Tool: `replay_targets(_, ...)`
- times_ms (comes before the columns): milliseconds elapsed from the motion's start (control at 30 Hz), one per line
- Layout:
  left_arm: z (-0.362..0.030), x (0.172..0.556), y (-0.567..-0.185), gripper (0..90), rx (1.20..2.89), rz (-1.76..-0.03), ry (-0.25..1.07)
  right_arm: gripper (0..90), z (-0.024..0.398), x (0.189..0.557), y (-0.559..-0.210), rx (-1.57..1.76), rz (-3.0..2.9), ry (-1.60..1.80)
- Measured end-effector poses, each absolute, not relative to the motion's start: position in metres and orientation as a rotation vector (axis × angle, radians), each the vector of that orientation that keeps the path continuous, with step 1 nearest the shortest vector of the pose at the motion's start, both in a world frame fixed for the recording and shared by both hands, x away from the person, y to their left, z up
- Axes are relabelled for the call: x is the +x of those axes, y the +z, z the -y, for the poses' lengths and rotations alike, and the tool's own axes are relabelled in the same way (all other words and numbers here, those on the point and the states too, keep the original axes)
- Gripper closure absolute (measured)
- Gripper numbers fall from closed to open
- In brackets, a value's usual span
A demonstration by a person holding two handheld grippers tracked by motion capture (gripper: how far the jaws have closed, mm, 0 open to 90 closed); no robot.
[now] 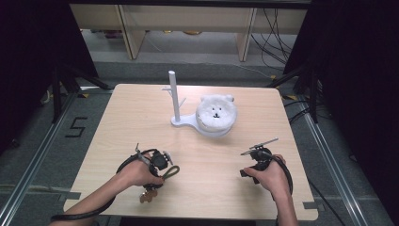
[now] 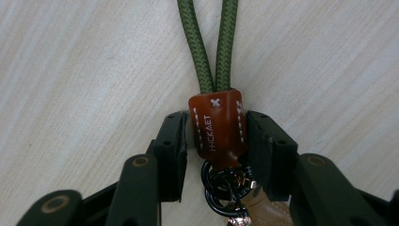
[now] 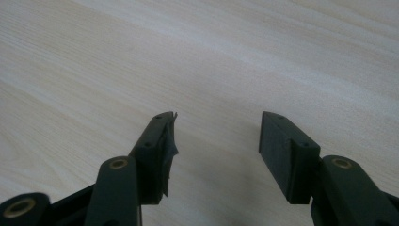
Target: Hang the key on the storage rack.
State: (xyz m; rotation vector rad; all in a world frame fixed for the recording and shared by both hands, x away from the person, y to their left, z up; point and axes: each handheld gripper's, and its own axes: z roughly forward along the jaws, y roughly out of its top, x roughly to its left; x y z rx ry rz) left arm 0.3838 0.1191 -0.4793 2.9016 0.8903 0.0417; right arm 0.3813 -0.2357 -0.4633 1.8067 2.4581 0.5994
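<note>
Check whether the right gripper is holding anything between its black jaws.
No, the right gripper stands open, with bare pale wooden table between its jaws.

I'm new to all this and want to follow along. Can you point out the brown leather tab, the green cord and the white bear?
brown leather tab (image 2: 219, 123): left gripper view, its stitched front face.
green cord (image 2: 201, 56): left gripper view, the left strand of the loop.
white bear (image 1: 216, 113): high view, its face.
</note>
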Motion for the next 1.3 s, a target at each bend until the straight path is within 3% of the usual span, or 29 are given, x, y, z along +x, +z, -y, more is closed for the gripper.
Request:
replay_targets(233,-0.117,0.381,-0.478,66.2,2.911,-0.882,0.049,46.8,0.237,0.382,-0.465,1.766,-2.458,0.608)
replay_targets(467,-0.124,0.377,-0.478,67.4,2.868,-0.874,0.035,46.8,0.237,0.381,-0.463,1.785,-2.438,0.609)
replay_targets(800,-0.145,0.370,-0.469,67.6,2.687,-0.853,0.088,46.8,0.239,0.382,-0.464,1.765,-2.444,0.602)
replay_targets(933,-0.155,0.363,-0.466,67.7,2.515,-0.878,0.099,46.7,0.238,0.382,-0.464,1.763,-2.455,0.612)
replay_targets(1300,-0.176,0.349,-0.464,67.6,2.328,-0.887,0.198,46.4,0.237,0.382,-0.465,1.762,-2.439,0.621)
